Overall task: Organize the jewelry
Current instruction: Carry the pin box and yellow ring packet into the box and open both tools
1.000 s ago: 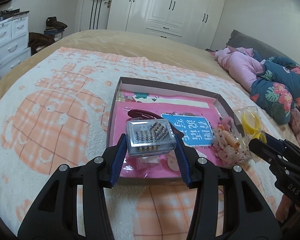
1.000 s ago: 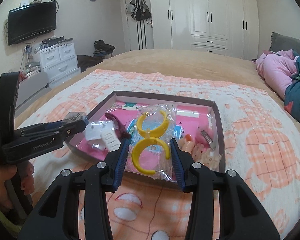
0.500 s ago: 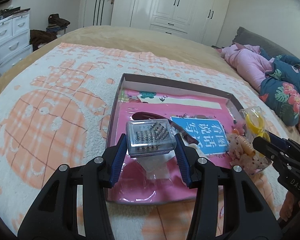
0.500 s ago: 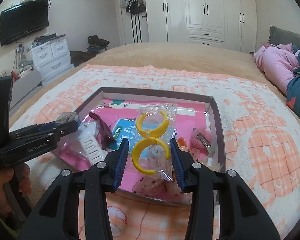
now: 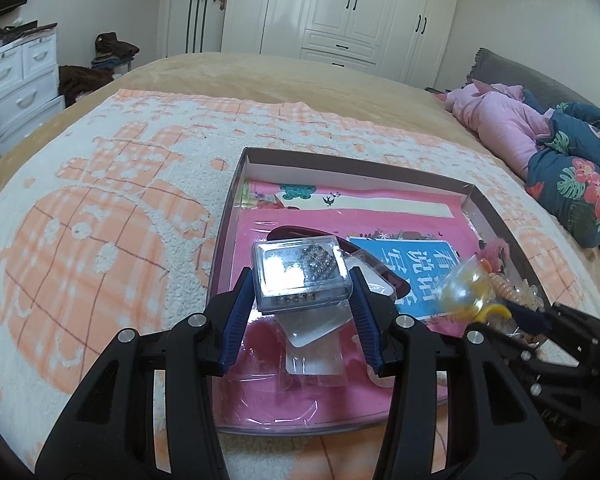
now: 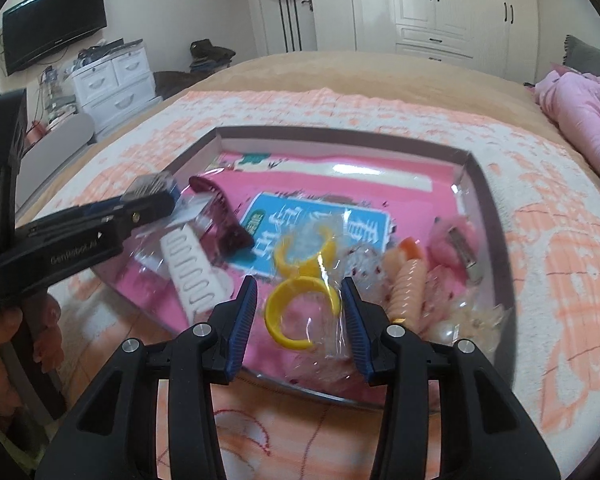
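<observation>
My left gripper (image 5: 300, 292) is shut on a clear plastic box of dark beads (image 5: 300, 274), held above the near left part of a shallow brown tray (image 5: 340, 160) lined with pink sheets. My right gripper (image 6: 300, 300) is shut on a clear bag with two yellow hoops (image 6: 300, 280), held over the tray's (image 6: 340, 134) near edge. The bag also shows at the right of the left wrist view (image 5: 468, 288). The left gripper and its box show at the left of the right wrist view (image 6: 148, 196).
The tray holds a dark red hair clip (image 6: 220, 216), a white comb clip (image 6: 192, 276), a blue card (image 5: 404, 268), an orange spiral piece (image 6: 408, 284) and bagged trinkets. It sits on an orange-and-white blanket (image 5: 100, 240). Pink and floral bedding (image 5: 540, 140) lies to the right.
Both grippers moved forward and lower over the tray with their loads. The bead box tilted so its lid reflects light. The hoop bag has dropped and tilted nearer the tray floor.
</observation>
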`<state>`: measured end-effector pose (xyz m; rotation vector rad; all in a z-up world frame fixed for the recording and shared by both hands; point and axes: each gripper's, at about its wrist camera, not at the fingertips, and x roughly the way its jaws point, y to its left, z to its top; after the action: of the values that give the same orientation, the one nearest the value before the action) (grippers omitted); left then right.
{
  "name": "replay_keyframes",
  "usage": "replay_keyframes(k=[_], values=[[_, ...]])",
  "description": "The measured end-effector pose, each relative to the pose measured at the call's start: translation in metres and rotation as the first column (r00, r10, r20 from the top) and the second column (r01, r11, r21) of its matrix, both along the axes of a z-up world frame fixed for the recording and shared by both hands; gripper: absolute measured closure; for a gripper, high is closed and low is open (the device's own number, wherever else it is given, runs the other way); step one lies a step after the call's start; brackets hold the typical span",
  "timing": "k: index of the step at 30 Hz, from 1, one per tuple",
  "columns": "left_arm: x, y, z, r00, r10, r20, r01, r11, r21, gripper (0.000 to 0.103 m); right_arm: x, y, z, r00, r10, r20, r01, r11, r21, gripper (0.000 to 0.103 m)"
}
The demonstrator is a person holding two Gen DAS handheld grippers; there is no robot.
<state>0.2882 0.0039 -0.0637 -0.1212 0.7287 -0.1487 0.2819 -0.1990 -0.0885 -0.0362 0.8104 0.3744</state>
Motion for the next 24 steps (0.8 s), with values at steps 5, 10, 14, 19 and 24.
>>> replay_keyframes(k=[5, 10, 14, 19, 24], values=[[0.001, 0.001, 0.0, 1.0, 0.002, 0.0, -0.002, 1.0, -0.005, 0.064, -0.004, 0.0, 0.001, 1.0, 0.004, -0.006, -0.004, 1.0, 0.012, 0.062], [0.001, 0.0, 0.0, 1.0, 0.001, 0.0, -0.001, 1.0, -0.003, 0.064, -0.009, -0.005, 0.005, 1.0, -0.004, -0.006, 0.004, 1.0, 0.029, 0.061], [0.0, 0.001, 0.001, 1.0, 0.004, 0.002, -0.004, 1.0, -0.005, 0.064, -0.016, -0.008, 0.009, 1.0, -0.013, 0.007, 0.013, 0.999, 0.033, 0.059], [-0.004, 0.0, 0.005, 1.0, 0.004, 0.012, -0.004, 1.0, -0.003, 0.062, -0.026, -0.015, 0.015, 0.999, -0.027, 0.026, 0.026, 0.999, 0.035, 0.056], [-0.011, -0.002, 0.012, 1.0, -0.001, 0.029, 0.001, 1.0, 0.0, 0.055, -0.036, -0.022, 0.023, 0.998, -0.044, 0.04, 0.042, 0.998, 0.048, 0.053]])
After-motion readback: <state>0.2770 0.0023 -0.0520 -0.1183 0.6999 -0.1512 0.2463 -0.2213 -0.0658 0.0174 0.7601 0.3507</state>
